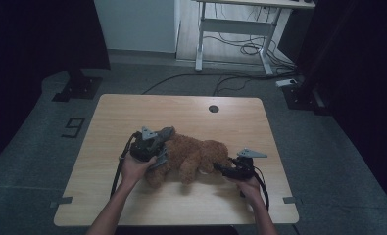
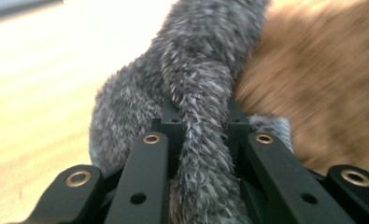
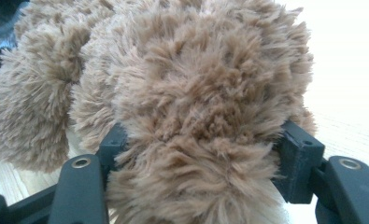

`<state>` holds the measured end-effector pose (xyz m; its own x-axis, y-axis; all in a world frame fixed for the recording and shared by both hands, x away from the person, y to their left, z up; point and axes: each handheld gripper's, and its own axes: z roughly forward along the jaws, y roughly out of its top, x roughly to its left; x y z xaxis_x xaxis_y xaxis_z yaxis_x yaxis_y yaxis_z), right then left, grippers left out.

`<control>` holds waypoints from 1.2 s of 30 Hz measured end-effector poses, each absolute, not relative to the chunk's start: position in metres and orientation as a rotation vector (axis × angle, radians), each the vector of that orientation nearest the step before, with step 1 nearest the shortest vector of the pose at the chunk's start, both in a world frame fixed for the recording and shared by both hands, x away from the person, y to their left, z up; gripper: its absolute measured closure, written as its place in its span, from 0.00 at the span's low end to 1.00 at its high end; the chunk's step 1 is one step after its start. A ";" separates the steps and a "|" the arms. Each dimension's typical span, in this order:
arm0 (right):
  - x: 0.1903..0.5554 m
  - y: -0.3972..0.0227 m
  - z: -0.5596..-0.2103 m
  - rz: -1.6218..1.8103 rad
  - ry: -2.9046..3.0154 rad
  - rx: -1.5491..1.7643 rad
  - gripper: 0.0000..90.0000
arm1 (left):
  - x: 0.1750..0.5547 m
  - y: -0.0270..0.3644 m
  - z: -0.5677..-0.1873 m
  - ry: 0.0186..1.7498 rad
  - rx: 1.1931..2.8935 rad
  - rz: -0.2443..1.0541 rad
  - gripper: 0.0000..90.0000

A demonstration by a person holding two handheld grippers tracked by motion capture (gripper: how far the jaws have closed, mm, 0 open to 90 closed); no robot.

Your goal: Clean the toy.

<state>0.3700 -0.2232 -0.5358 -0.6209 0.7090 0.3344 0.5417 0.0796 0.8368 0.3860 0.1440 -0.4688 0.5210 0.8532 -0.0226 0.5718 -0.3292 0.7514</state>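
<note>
A brown plush teddy bear [image 1: 193, 155] lies on its side in the middle of the wooden table [image 1: 132, 110]. A grey fuzzy cloth [image 1: 167, 131] sits at its left end. My left gripper [image 1: 161, 148] is at that end, shut on a twisted strip of the grey cloth [image 2: 198, 74], with brown fur [image 2: 322, 79] just to its right. My right gripper [image 1: 221, 169] is at the bear's right end. Its jaws press into a plump brown furry part [image 3: 205, 93] from both sides; whether that part is a limb or the head I cannot tell.
A round cable hole [image 1: 213, 108] sits near the table's far edge. Beyond the table stand a white desk frame [image 1: 240, 27] with loose cables [image 1: 240, 49] on the floor and black stand bases [image 1: 78, 88] at both sides. Cables trail from both grippers toward the near edge.
</note>
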 end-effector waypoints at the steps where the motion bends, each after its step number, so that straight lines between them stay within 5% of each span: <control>1: 0.370 -0.223 -0.536 1.576 2.188 1.281 0.39 | 0.386 0.150 -0.478 1.173 2.012 0.434 0.85; 5: 0.370 -0.223 -0.537 1.576 2.206 1.278 0.40 | 0.384 0.163 -0.500 1.177 1.932 0.312 0.85; 21: 0.397 -0.208 -0.538 1.541 2.156 1.199 0.41 | 0.416 0.165 -0.457 1.140 1.899 0.389 0.85; 29: 0.382 -0.209 -0.540 1.525 2.164 1.128 0.40 | 0.406 0.125 -0.404 0.979 1.914 0.427 0.83; 36: 0.377 -0.213 -0.542 1.519 2.176 1.122 0.39 | 0.421 0.094 -0.427 0.995 2.057 0.373 0.84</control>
<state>0.3767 -0.2126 -0.5415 -0.6682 0.7140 0.2090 0.4425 0.1556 0.8831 0.4207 0.0943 -0.4270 0.6465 0.7591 -0.0762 0.5223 -0.3677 0.7694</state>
